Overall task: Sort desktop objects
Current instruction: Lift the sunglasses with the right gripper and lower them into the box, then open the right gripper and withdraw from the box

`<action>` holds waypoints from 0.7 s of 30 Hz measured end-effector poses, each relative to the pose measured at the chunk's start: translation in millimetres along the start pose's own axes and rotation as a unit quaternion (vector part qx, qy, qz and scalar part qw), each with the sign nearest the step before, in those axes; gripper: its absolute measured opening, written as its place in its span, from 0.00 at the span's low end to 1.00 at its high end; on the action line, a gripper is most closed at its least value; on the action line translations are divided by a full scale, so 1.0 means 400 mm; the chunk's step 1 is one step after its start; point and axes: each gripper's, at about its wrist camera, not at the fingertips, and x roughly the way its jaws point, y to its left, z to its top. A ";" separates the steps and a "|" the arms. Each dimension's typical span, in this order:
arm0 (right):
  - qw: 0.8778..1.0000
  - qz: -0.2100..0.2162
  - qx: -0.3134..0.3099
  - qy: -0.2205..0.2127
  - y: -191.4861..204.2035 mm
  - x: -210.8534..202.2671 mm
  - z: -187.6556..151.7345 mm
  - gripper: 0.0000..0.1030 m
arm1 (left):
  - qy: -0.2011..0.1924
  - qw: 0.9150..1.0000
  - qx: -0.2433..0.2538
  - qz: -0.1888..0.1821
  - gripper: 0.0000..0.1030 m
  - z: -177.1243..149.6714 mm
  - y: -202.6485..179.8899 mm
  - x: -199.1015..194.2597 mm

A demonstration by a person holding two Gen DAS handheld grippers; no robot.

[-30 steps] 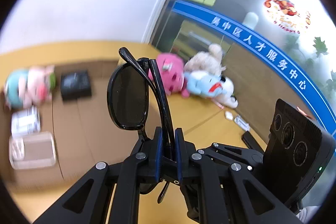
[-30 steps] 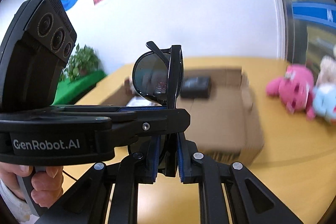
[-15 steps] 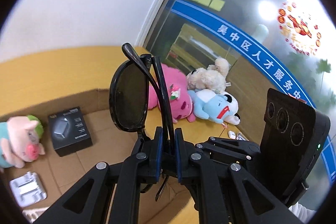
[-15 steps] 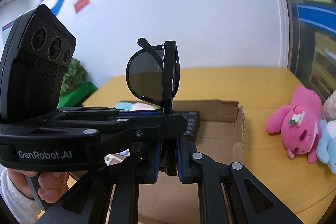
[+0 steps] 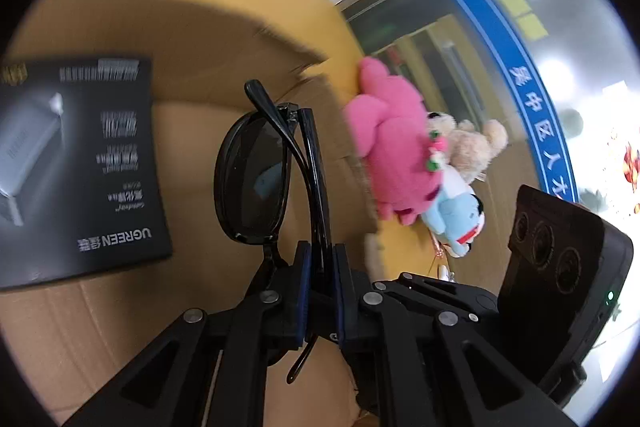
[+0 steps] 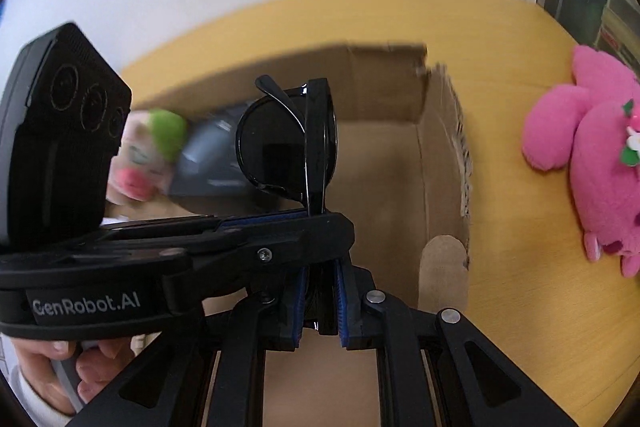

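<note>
Yellow bench [image 6: 520, 307] under the open carton [image 6: 444, 155]; black box [image 5: 76, 171] lies inside; pink plush [image 6: 600, 167] on the bench beside it; my left gripper [image 5: 320, 291] and right gripper [image 6: 320, 303] both clamp the folded sunglasses [image 5: 272, 179] above the carton.

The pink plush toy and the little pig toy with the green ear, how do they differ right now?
The pink plush toy lies on the bare yellow table, outside the cardboard box; the pig toy lies inside the box, beside a dark product box. The pink plush toy is pink all over, while the pig toy is pale with a green ear. Both are soft toys, touched by neither gripper.
</note>
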 end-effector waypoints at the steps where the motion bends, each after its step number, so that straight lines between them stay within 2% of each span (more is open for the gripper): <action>1: 1.000 -0.007 0.002 0.012 -0.002 0.019 0.001 0.11 | 0.006 1.000 -0.009 0.000 0.09 0.000 0.012 0.012; 6: 0.998 -0.026 0.016 0.052 -0.015 0.087 -0.006 0.11 | 0.026 0.999 -0.039 0.022 0.10 0.005 0.051 0.048; 7: 0.998 -0.027 0.017 0.052 -0.015 0.091 -0.008 0.11 | 0.027 0.998 -0.047 0.021 0.10 0.008 0.057 0.047; 9: 0.998 -0.029 0.019 0.050 -0.013 0.094 -0.010 0.11 | 0.026 0.997 -0.061 0.031 0.17 0.011 0.063 0.045; 11: 0.998 -0.026 0.023 0.047 -0.014 0.093 -0.014 0.11 | 0.029 0.997 -0.057 0.041 0.18 0.009 0.057 0.043; 13: 0.998 -0.022 0.027 0.043 -0.014 0.090 -0.023 0.12 | 0.028 0.997 -0.055 0.045 0.28 0.006 0.046 0.036; 15: 0.999 -0.018 0.026 0.039 -0.011 0.084 -0.033 0.16 | 0.022 0.998 -0.041 0.050 0.46 -0.005 0.019 0.011; 18: 0.999 -0.004 0.027 0.023 -0.003 0.051 -0.051 0.38 | 0.009 0.997 -0.014 0.069 0.47 -0.020 -0.026 -0.039; 20: 1.000 0.004 0.015 0.005 0.012 0.007 -0.067 0.61 | -0.016 0.996 0.018 0.085 0.47 -0.043 -0.072 -0.103; 21: 1.000 -0.001 0.006 -0.006 0.021 -0.017 -0.075 0.67 | -0.031 0.995 0.032 0.087 0.47 -0.056 -0.092 -0.139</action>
